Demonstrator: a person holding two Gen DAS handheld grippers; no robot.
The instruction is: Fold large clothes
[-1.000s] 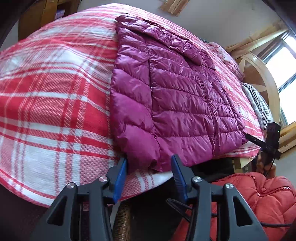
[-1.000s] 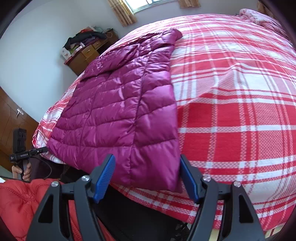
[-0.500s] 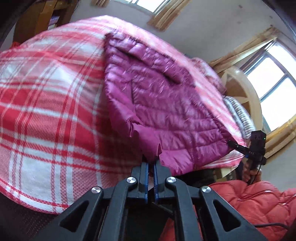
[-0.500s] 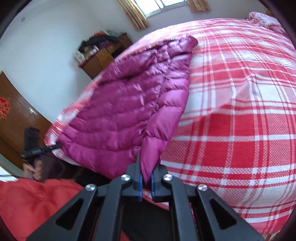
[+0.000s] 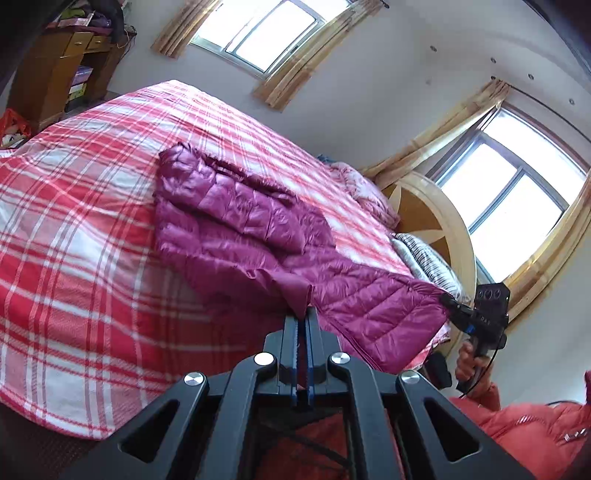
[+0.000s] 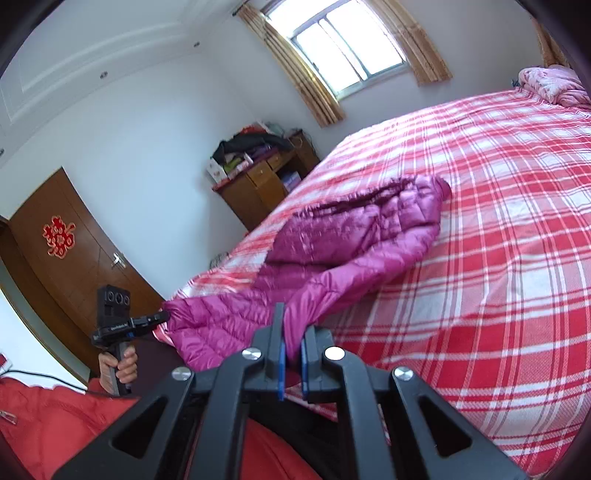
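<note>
Your left gripper and right gripper each pinch the hem of the magenta puffer jacket, lifting it off the red plaid bedspread

1 jacket, 1 bed, 2 windows, 1 door.

Magenta quilted down jacket (hem corners lifted) across the red-plaid bed.

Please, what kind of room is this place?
Most likely a home bedroom: a large bed with a red plaid cover, a wooden dresser piled with things, and curtained windows. A purple puffer jacket lies on the bed.
</note>
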